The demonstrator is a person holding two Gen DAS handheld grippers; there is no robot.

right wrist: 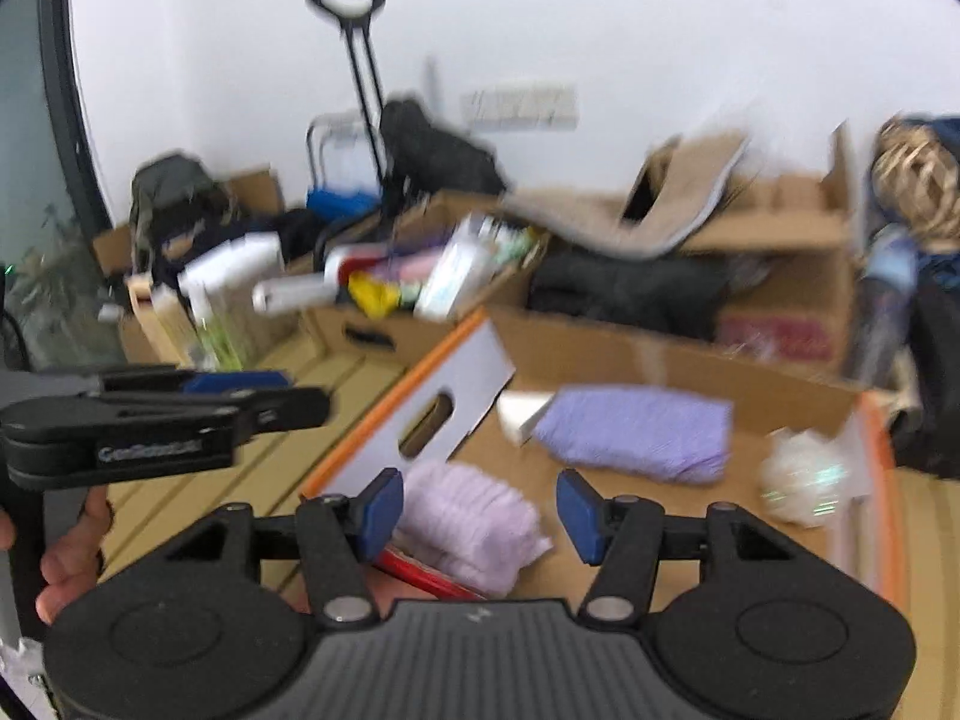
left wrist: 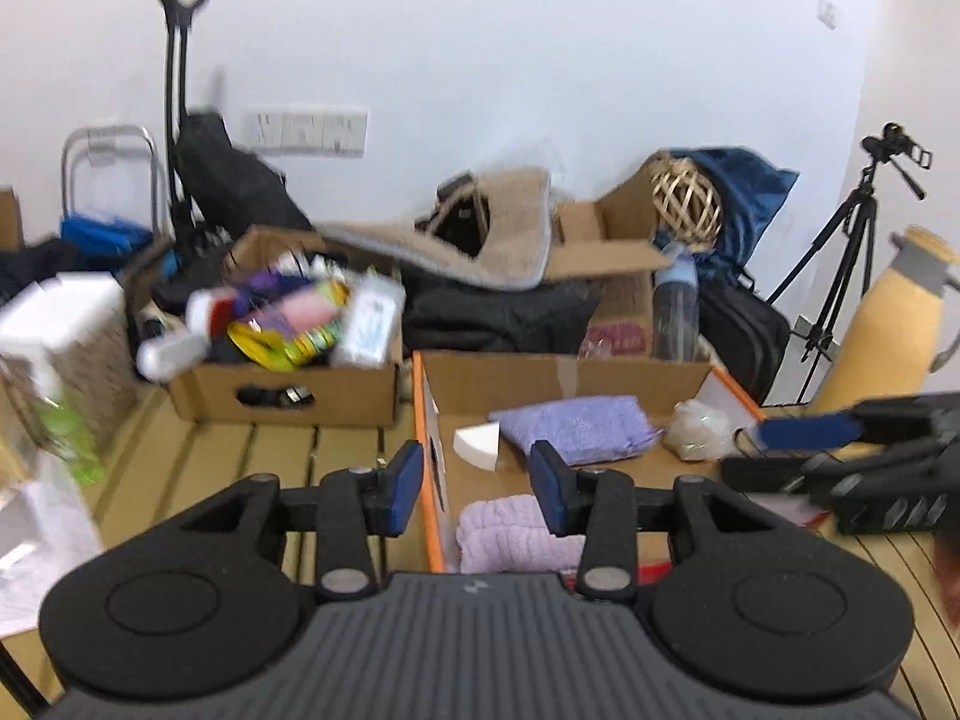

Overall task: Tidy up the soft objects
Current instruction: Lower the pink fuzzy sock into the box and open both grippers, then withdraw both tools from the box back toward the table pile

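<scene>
An open cardboard box with orange-edged flaps (left wrist: 425,450) (right wrist: 444,372) stands on the slatted wooden surface. In it lie a purple knitted cloth (left wrist: 576,429) (right wrist: 636,432), a folded lilac towel (left wrist: 510,534) (right wrist: 468,516), a white wedge sponge (left wrist: 477,444) (right wrist: 519,411) and a whitish crumpled bundle (left wrist: 699,429) (right wrist: 804,483). My left gripper (left wrist: 477,489) is open and empty above the box's near left edge. My right gripper (right wrist: 480,516) is open and empty over the box, beside the lilac towel. It shows side-on in the left wrist view (left wrist: 810,432).
A cardboard box of mixed packets (left wrist: 288,324) (right wrist: 420,282) stands behind left. A larger box with dark clothes and a beige mat (left wrist: 510,228) (right wrist: 660,210) stands behind. A tripod (left wrist: 840,252), a yellow jug (left wrist: 894,324) and a water bottle (left wrist: 675,306) are right.
</scene>
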